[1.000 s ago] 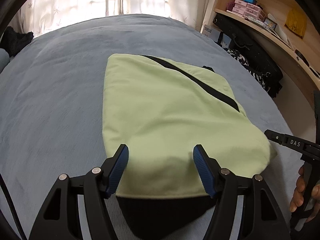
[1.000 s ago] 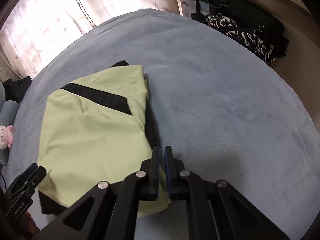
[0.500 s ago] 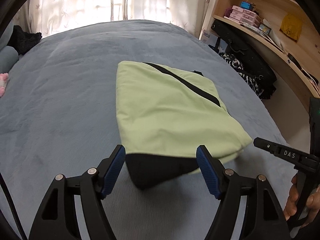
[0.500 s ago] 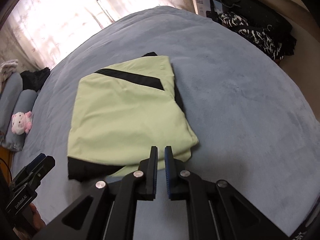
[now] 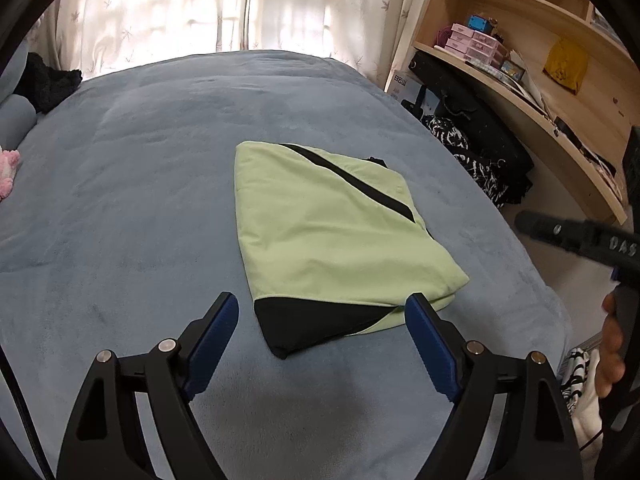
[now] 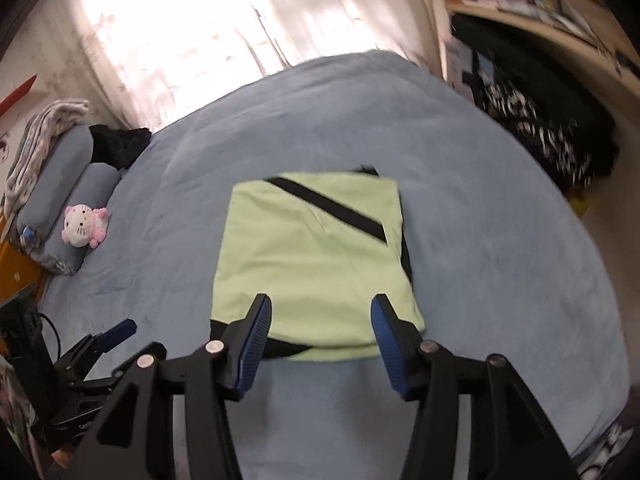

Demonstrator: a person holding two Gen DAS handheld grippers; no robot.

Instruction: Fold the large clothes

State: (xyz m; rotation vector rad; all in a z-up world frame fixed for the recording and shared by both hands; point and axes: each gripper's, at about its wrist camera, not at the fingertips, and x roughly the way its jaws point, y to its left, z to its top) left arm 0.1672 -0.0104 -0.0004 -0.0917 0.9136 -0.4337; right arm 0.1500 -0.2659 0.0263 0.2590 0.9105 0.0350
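The green and black garment (image 5: 336, 236) lies on the blue bed (image 5: 132, 208), folded into a neat, flat packet. The folding looks done, or close to it. Maybe one more tidy-up is left.

The left gripper (image 5: 322, 326) has its jaws wide apart, with nothing in them. The right gripper (image 6: 320, 334) has just been opening its jaws, and they are empty too.

The right view shows a pink and white plush toy (image 6: 85, 226) by the pillows. The left view shows the shelves (image 5: 516, 76) more sharply.

Matt green cloth garment (image 5: 336, 232) lies on a soft, fuzzy blue blanket (image 5: 140, 200); wooden shelves (image 5: 520, 92).
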